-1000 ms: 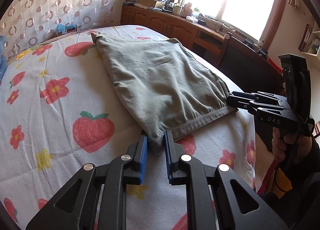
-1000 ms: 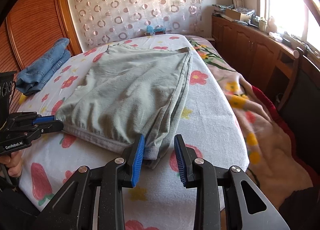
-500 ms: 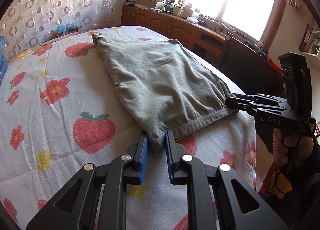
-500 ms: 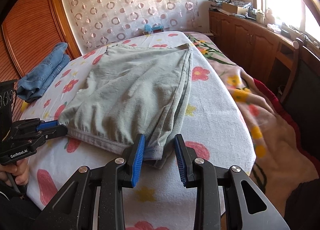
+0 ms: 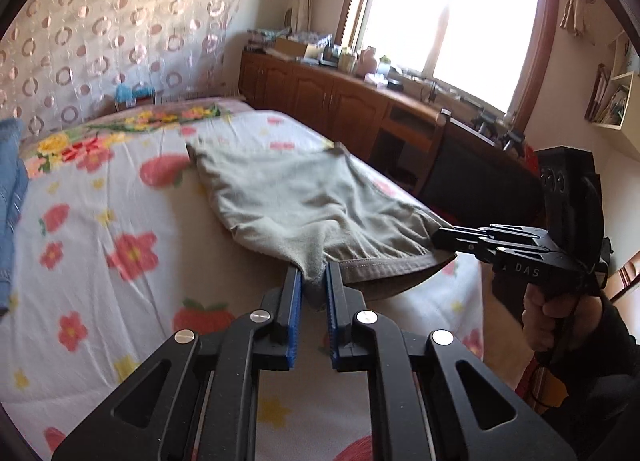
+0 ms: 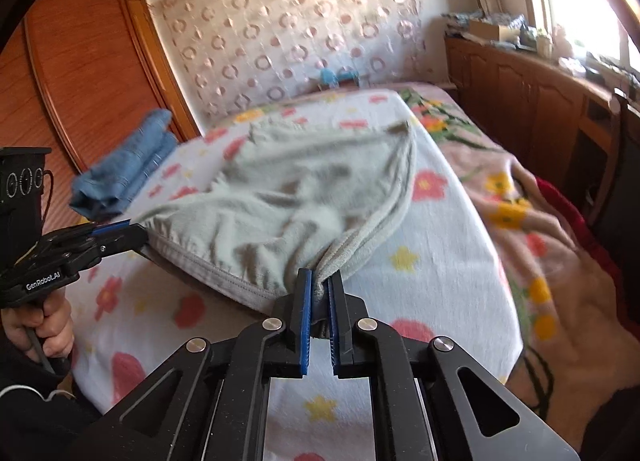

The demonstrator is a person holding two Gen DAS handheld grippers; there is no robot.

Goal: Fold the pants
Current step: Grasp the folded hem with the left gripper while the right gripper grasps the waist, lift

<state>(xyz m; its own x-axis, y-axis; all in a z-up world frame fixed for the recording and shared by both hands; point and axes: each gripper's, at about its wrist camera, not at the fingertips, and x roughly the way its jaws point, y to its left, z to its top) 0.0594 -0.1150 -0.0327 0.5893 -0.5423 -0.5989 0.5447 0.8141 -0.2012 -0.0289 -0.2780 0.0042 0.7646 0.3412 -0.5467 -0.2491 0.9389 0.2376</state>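
1. Blue pads of the left gripper (image 5: pixel 312 297) were closing on the near-left corner of the grey pants (image 5: pixel 288 197), waistband cloth pinched between them, lower centre of the left wrist view.
2. Right gripper (image 6: pixel 318 303) was likewise closing on a bunch of the waistband's other corner, lower centre of the right wrist view; cloth visibly squeezed between its pads.
3. Pants lay on the flowered bedsheet (image 5: pixel 100 229), mid-frame, already doubled leg on leg. Near hem was raised off the sheet, sagging between the two grips; far end was flat on the bed.
4. Step, as I read it: waistband picked up, start of the lengthwise fold towards the far end.
5. Next move needs both corners carried level and together away from the camera, onto the far hem; uneven travel would skew the fold.
6. Further back: folded blue jeans (image 6: pixel 124 169) at left of the right wrist view, well apart from the pants. Patterned curtain (image 6: pixel 288 33) behind the bed.
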